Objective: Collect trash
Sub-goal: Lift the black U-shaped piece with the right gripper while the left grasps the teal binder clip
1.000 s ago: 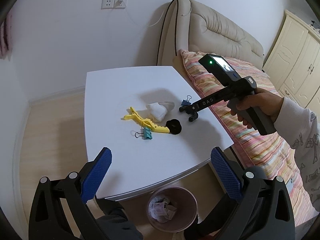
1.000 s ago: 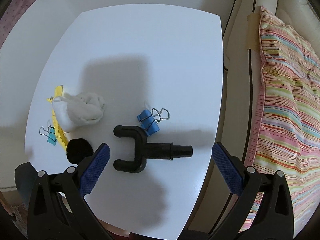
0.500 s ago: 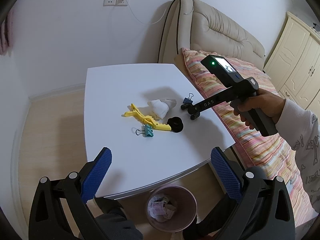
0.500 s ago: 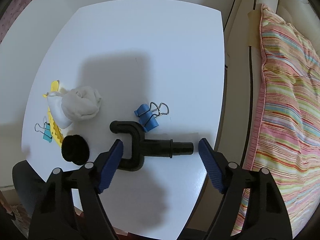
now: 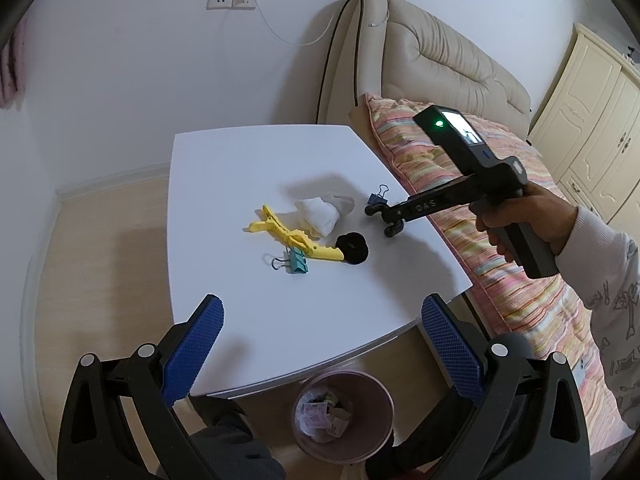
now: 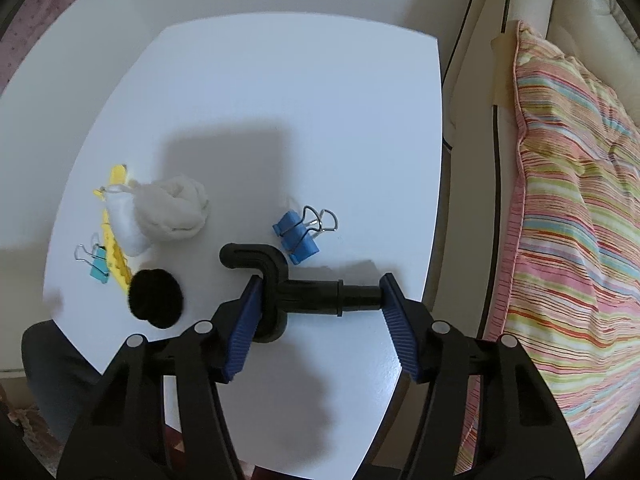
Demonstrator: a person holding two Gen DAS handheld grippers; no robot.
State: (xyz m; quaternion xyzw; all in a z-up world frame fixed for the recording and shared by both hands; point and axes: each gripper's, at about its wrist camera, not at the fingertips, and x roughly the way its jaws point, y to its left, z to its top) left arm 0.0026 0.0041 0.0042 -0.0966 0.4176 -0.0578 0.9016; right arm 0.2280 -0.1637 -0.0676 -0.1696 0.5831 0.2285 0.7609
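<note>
**Right gripper closes on the black hook at the table edge**

A white table [image 5: 248,152] stands beside a bed with a striped cover [image 6: 568,208], and a bin [image 5: 343,416] with some paper in it waits on the floor under the near edge of the table.

In the right wrist view, going from left to right: a teal clip [image 6: 96,266] at 9 o'clock, a yellow clip [image 6: 116,256] just beside it, a white wad [image 6: 160,212] resting partly on the yellow one, a black puff [image 6: 156,298], then the black hook [image 6: 296,288] with a blue clip [image 6: 296,236] touching it at 12 o'clock.

The left gripper [image 5: 322,350] hangs wide open over the near table edge and holds nothing. The right gripper [image 6: 320,320] is about half open, one pad at each end of the hook and touching it or nearly so; whether it grips firmly I cannot tell.

I judge the step is grasping the hook. The next move calls for a full squeeze, a lift free of the blue clip, then carrying to the bin at 6 o'clock.
</note>
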